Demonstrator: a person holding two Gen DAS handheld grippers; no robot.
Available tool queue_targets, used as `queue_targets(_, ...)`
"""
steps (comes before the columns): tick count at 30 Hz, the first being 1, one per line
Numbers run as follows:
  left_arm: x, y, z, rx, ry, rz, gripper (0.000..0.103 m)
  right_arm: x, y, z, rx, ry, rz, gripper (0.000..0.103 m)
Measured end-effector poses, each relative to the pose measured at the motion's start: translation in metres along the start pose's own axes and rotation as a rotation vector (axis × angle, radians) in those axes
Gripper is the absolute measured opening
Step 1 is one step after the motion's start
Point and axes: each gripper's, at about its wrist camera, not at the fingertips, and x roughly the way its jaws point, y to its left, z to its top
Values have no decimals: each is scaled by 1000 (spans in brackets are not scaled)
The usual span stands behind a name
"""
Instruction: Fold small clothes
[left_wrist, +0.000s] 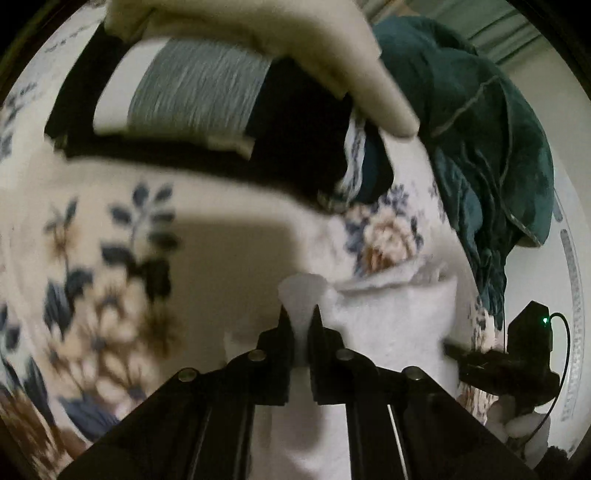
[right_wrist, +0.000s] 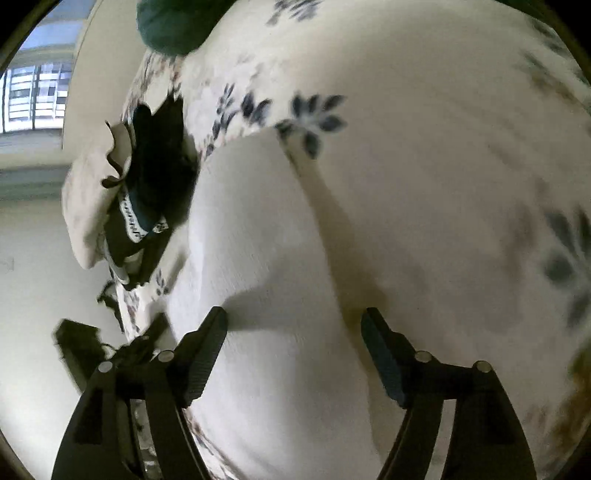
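Left gripper (left_wrist: 301, 314): nearest the lens, at 6 o'clock in the left wrist view; jaws clenched on a pinched edge of the white garment (left_wrist: 391, 317).
Right gripper (right_wrist: 293, 325): at 6 o'clock in the right wrist view; jaws apart, nothing pinched, poised over the white garment (right_wrist: 258, 229).
White garment: lies on the floral bedcover (left_wrist: 110, 258), running from the grippers toward 12 o'clock.
Folded stack (left_wrist: 192, 96): grey, white and dark pieces at 11 o'clock in the left wrist view.
Teal cloth (left_wrist: 480, 129): heaped at 2 o'clock, apart from the garment.
Step, as judged: carrying one edge over for a fold.
Technique: keep the left pinch firm, close the right jaws on the matching edge, then move both level so the edges meet squarely.
Risk: a one-sided lift may skew the crease.
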Motion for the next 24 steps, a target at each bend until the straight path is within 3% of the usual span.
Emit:
queue_targets(1, 3, 1, 7, -1, 5, 0, 5, 9, 10, 4, -11, -16, -26, 11)
queue_targets(5, 38, 19, 21, -31, 73, 46, 5, 13, 29, 14, -52, -57, -123, 11)
queue_targets(8, 44, 22, 15, -44, 124, 20, 10, 26, 22, 20, -38, -10, -185, 11)
queue_targets(10, 31, 21, 9, -31, 146, -7, 19, 27, 18, 22, -4, 31, -153, 22)
queue_targets(11, 19, 21, 1, -38, 154, -45, 35, 24, 15, 23, 10, 56, -120, 29)
queue_targets(12, 8, 23, -7, -47, 160, -70, 51, 15, 13, 21, 9, 79, -86, 44)
queue_targets(13, -2, 23, -16, -57, 165, -90, 57, 7, 11, 17, 1, 82, -70, 55)
queue_targets(14, -15, 23, -29, -65, 166, -109, 61, -5, 9, 10, -13, 83, -45, 59)
queue_targets(15, -30, 25, -45, -71, 174, -125, 61, -19, 3, -4, -27, 98, -25, 64)
queue_targets(19, -75, 32, -121, -77, 267, -130, 61, -48, -24, -76, -27, 207, -55, 65)
queue_targets(22, -96, 39, -180, -68, 350, -120, 62, -55, -55, -151, 20, 324, -89, 65)
queue_targets(24, -99, 48, -221, -92, 413, -135, 68, -52, -76, -205, 54, 397, -111, 65)
